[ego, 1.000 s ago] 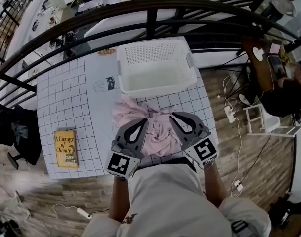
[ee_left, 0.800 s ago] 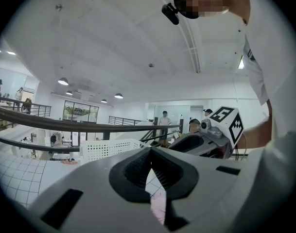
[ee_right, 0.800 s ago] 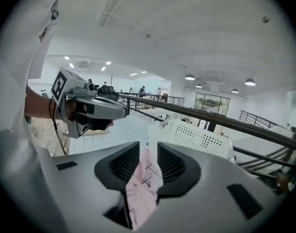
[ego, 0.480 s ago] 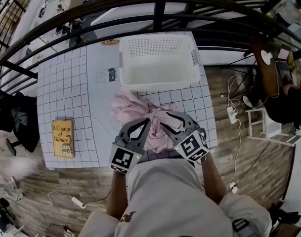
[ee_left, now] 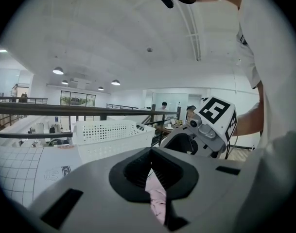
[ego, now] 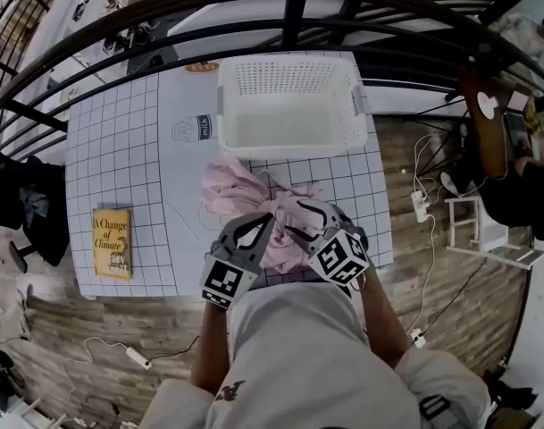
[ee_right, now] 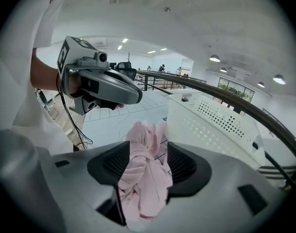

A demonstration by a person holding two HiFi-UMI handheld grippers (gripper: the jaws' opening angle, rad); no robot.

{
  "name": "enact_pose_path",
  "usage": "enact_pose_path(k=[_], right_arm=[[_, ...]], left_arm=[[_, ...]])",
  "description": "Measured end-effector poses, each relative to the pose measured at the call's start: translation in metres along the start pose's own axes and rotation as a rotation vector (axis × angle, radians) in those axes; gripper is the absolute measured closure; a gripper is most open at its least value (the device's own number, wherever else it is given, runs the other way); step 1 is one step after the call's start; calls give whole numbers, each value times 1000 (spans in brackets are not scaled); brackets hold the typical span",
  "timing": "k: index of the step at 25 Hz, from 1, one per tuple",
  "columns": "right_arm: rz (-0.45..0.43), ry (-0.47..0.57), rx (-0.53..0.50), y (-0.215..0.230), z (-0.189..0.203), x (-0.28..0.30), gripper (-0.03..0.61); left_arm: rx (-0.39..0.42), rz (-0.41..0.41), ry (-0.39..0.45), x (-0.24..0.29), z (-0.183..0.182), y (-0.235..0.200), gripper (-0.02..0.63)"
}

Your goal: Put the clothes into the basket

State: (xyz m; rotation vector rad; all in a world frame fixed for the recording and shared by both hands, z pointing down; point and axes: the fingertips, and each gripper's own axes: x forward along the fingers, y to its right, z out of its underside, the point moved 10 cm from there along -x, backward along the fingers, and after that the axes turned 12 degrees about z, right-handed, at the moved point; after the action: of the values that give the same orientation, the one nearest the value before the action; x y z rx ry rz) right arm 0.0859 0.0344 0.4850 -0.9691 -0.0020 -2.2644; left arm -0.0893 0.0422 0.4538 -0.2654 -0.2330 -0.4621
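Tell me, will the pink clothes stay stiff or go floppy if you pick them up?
Probably floppy: the pink clothes lie in a crumpled heap on the table, so they would likely droop and dangle. They look thin, so they are probably light. Pushed, they would likely bunch up rather than roll.

An open-plan office on a mezzanine: a black railing (ego: 295, 21) across the top, cluttered desks (ego: 124, 38) upper left, round ceiling lights (ee_left: 58, 70).

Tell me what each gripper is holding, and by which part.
Right gripper: no grip; its jaws have just been opening around a bunch of the pink garment. Left gripper: jaws together; whether they pinch fabric cannot be told.
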Motion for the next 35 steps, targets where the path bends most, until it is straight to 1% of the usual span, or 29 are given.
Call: enact_pose_path(k=[8, 15, 22, 30, 35], right_arm=[[-105, -102, -3, -13, 22, 27, 280], [-158, -185, 6, -21, 44, 44, 234], [-174, -221, 33, -21, 56, 58, 191], [-214, -272, 100, -23, 72, 82, 125], [-241, -266, 116, -26, 78, 89, 120]], left_arm=[[-41, 7, -23, 2, 15, -3, 612], [-60, 16, -44, 5, 25, -4, 612], [-79, 25, -57, 8, 31, -5, 612], [-91, 28, -67, 10, 35, -5, 612], [-99, 24, -70, 9, 38, -6, 612]])
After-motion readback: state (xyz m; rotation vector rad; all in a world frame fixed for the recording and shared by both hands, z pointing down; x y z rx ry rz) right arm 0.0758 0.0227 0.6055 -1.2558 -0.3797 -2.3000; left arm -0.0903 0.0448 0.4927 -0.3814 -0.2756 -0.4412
